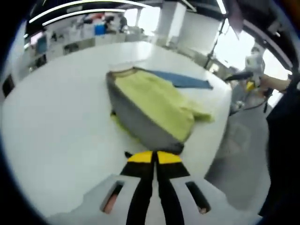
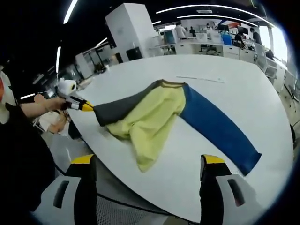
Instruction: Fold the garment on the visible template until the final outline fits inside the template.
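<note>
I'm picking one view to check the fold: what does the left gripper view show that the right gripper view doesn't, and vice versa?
Left gripper view: the left gripper up close, shut on the grey sleeve. Right gripper view: the open right gripper and the blue sleeve laid out full length. Both: the yellow garment on the white table.

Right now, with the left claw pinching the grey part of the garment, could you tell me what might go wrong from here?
1. The left claw holds the garment by its grey sleeve near the table edge; a further pull could drag cloth off the table.
2. The yellow body lies bunched, so folding now may trap wrinkles.
3. The right claw hangs open away from the blue sleeve, so one-sided pulling may skew the garment.
</note>
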Tool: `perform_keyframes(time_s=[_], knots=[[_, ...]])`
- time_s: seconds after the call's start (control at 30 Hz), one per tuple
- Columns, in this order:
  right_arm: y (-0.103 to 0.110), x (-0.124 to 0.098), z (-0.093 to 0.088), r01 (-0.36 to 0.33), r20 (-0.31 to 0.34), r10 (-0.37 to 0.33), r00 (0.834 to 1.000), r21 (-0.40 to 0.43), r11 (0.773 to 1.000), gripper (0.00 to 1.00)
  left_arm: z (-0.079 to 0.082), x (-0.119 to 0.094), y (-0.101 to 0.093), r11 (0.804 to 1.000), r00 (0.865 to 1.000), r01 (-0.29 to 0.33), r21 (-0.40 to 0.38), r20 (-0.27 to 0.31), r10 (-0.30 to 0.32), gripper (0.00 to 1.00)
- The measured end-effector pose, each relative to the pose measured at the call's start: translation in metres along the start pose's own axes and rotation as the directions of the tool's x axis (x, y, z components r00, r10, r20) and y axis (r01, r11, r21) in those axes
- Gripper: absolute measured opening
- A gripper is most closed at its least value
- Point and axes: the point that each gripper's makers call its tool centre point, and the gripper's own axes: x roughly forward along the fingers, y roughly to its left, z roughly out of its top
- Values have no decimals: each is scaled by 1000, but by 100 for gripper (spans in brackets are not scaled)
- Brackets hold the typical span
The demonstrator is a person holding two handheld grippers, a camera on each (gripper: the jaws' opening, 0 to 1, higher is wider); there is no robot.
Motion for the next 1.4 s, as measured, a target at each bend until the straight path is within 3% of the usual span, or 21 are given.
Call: perform_keyframes(time_s=[0.23, 0.43, 0.93, 1.4], knots=[[0, 1, 2, -4, 3, 4, 1000, -2, 1000, 91, 14, -26, 26, 996, 997, -77, -42, 10, 77, 0], [1, 3, 2, -6, 1, 6, 1000, -4, 1000, 91, 15, -38, 48, 989, 991, -132, -72, -1, 133, 0], [-1, 3, 2, -2, -10, 2, 1000, -8, 1000, 91, 1, -53, 107, 956, 964, -262, -130, -81, 253, 0], [-1, 6, 3, 7, -24, -7, 1000, -7, 1000, 91, -20, -54, 159, 919, 927, -358, -164, -180, 329, 0]])
